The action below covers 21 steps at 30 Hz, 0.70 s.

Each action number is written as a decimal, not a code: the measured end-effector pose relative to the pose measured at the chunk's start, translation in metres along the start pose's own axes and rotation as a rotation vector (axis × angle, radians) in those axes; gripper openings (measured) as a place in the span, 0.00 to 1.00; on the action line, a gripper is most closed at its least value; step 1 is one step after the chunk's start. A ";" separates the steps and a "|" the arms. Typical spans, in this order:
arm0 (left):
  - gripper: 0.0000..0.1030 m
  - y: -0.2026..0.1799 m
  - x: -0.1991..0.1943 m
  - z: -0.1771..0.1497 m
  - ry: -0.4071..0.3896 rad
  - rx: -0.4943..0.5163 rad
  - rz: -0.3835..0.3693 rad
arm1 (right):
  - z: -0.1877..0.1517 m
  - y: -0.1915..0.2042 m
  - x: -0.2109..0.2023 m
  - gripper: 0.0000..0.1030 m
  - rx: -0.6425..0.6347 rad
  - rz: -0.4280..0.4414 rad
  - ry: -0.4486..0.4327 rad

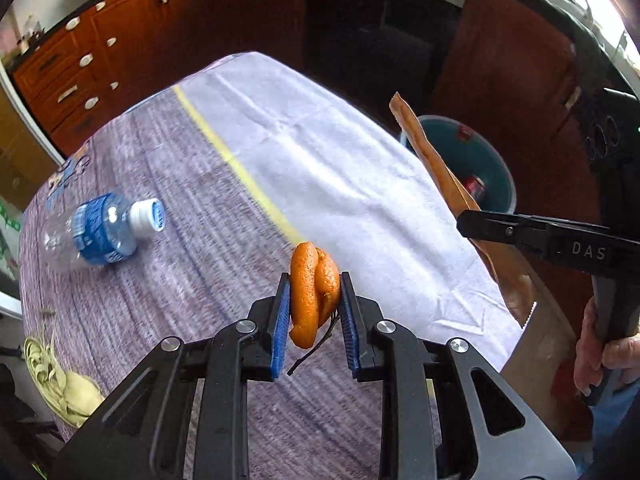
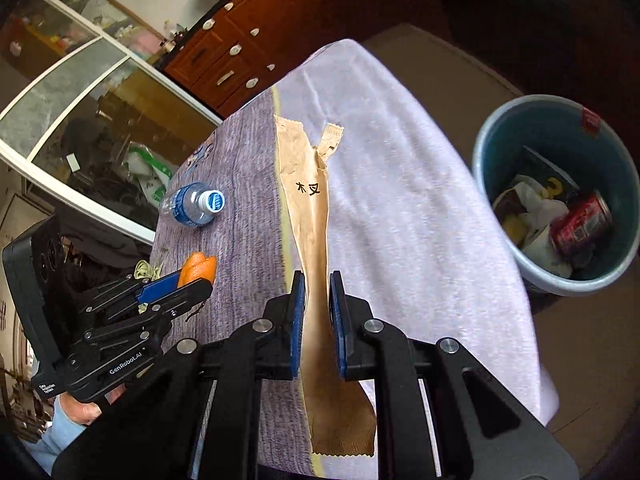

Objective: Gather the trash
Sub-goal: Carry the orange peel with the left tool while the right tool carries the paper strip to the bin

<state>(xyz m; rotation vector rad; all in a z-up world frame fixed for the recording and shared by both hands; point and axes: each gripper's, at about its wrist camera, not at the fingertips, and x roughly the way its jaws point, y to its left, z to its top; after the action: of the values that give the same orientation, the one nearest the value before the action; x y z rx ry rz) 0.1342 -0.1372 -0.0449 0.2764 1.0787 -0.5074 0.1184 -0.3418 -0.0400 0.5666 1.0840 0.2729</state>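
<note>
- Left tool (image 1: 315, 308): we have it clamped on the orange peel (image 1: 313, 292), lifted clear above the counter (image 1: 224, 248). A thin dark stem hangs below the peel.
- Right tool (image 2: 317, 320): clamped on the brown paper sleeve (image 2: 310, 208), gripped below mid-length. Long axis runs straight out along the fingers, free end flared ahead, tail hanging under the tool.
- Teal bin (image 2: 484, 184) sits on the floor beyond the counter's right edge, already holding a red can (image 2: 580, 224) and crumpled paper.
- Key relation: bin lies forward-right of the right tool, which is the nearer one. Left tool must cross the whole counter.
- We judge the sleeve goes in first, then the peel.
- Left on the counter: water bottle (image 1: 108, 232) lying on its side far left, and pale husk scraps (image 1: 60, 376) at the near-left edge.
</note>
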 end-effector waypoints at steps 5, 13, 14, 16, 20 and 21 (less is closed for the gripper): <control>0.23 -0.048 0.019 0.035 0.022 0.099 -0.025 | 0.006 -0.050 -0.025 0.14 0.093 -0.020 -0.069; 0.24 -0.123 0.054 0.089 0.033 0.191 -0.093 | 0.014 -0.127 -0.061 0.14 0.246 -0.081 -0.151; 0.24 -0.131 0.059 0.093 0.037 0.199 -0.099 | 0.015 -0.135 -0.063 0.14 0.263 -0.084 -0.154; 0.24 -0.146 0.068 0.102 0.043 0.222 -0.102 | 0.017 -0.150 -0.067 0.14 0.291 -0.086 -0.155; 0.24 -0.172 0.089 0.114 0.066 0.244 -0.109 | 0.024 -0.171 -0.063 0.14 0.342 -0.071 -0.145; 0.24 -0.174 0.096 0.117 0.072 0.248 -0.107 | 0.026 -0.175 -0.061 0.14 0.353 -0.068 -0.142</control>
<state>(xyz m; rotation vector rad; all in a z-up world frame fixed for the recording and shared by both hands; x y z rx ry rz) 0.1692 -0.3632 -0.0726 0.4594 1.1050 -0.7341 0.1030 -0.5229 -0.0830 0.8488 1.0170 -0.0204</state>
